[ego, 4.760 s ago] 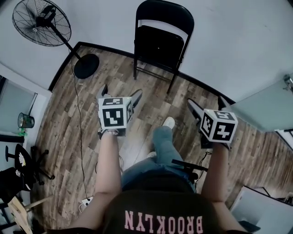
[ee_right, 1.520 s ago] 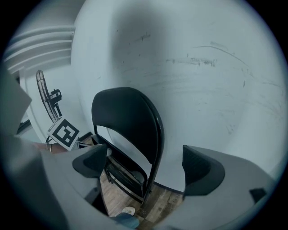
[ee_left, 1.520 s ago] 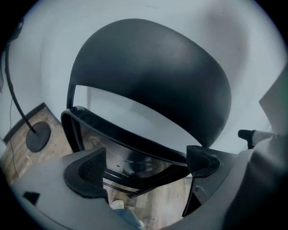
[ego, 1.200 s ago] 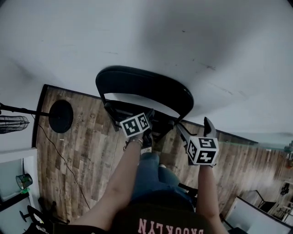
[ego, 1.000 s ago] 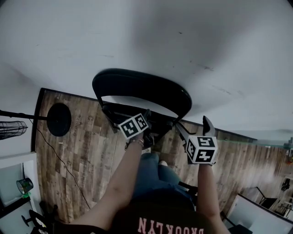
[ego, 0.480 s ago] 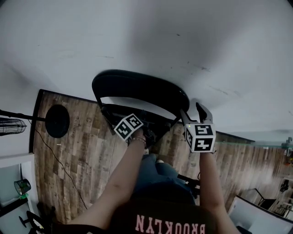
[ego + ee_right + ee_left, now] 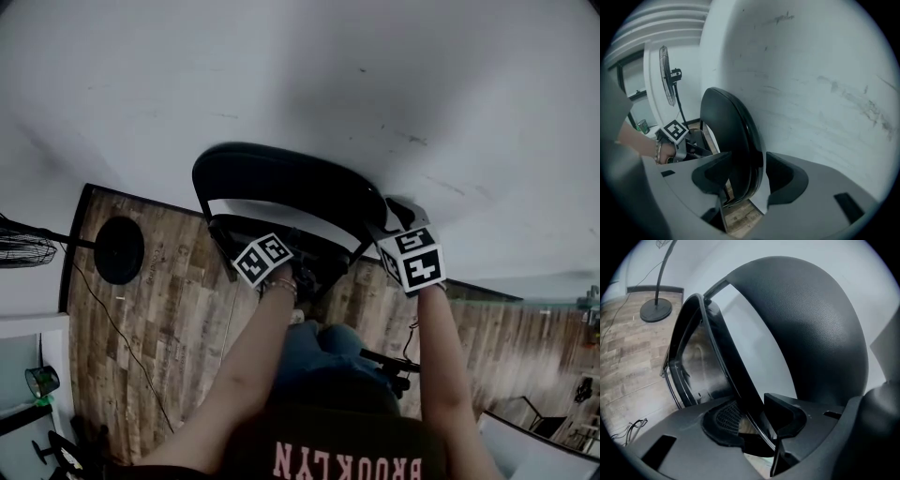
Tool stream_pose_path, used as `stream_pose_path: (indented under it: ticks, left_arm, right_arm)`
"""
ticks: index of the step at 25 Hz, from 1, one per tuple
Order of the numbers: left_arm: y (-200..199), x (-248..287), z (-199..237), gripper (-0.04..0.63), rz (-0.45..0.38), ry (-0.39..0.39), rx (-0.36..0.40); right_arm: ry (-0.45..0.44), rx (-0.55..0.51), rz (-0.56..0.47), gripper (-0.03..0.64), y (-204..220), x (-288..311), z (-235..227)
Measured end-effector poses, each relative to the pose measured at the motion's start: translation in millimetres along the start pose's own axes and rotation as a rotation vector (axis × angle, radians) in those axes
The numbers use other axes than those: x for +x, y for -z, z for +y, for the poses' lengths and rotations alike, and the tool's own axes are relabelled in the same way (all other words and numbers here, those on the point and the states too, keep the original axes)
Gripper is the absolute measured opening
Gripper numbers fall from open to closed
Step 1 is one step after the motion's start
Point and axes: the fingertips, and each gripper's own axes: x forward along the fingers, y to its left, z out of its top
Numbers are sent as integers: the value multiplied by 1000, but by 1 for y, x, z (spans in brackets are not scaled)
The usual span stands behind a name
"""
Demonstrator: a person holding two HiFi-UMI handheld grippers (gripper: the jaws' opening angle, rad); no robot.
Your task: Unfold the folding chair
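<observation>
**Kid A:** Where is the folding chair?

**Kid B:** Straight ahead, at twelve o'clock. It stands on the wood floor, close to the white wall.

**Kid A:** What about the left gripper?

**Kid B:** It is low down, at eleven o'clock. Its jaws are clamped on the thin edge of the seat, which is tipped up.

**Kid A:** And the right gripper?

**Kid B:** It is higher, at one o'clock. Its jaws have just been closing with the backrest between them. The pads squeeze its side edge.

**Kid A:** Anything else?

**Kid B:** A round black fan base sits at nine o'clock from the chair, well apart.
</observation>
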Motion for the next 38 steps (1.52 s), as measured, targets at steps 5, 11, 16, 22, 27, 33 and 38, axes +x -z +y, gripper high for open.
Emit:
stream_pose_path:
  ticks: [5, 11, 16, 22, 27, 33, 38]
  left_arm:
    - [0, -1, 1, 137, -7, 2, -7]
    - [1, -2, 1, 133, -24, -10, -12]
    - [4, -10, 4, 133, -49, -12, -14]
    - [11, -25, 8, 135, -79, -28, -22]
    - [18, -41, 14, 141, -98, -38, -11]
    - [28, -62, 24, 141, -118, -30, -21]
    - [34, -77, 31, 143, -131, -28, -28]
  right_arm:
    - [-32, -95, 13, 215, -8, 7, 6]
    - [-30, -124, -4, 179, -7, -1, 7]
    - [-45, -135, -24, 176, -6, -8, 12]
    - [-75, -148, -37, 176, -3, -24, 26]
    - [-105, -154, -40, 175, 1, -40, 42]
    - [-129, -170, -61, 176, 8, -61, 63]
    - [-128, -178, -91, 178, 13, -75, 79]
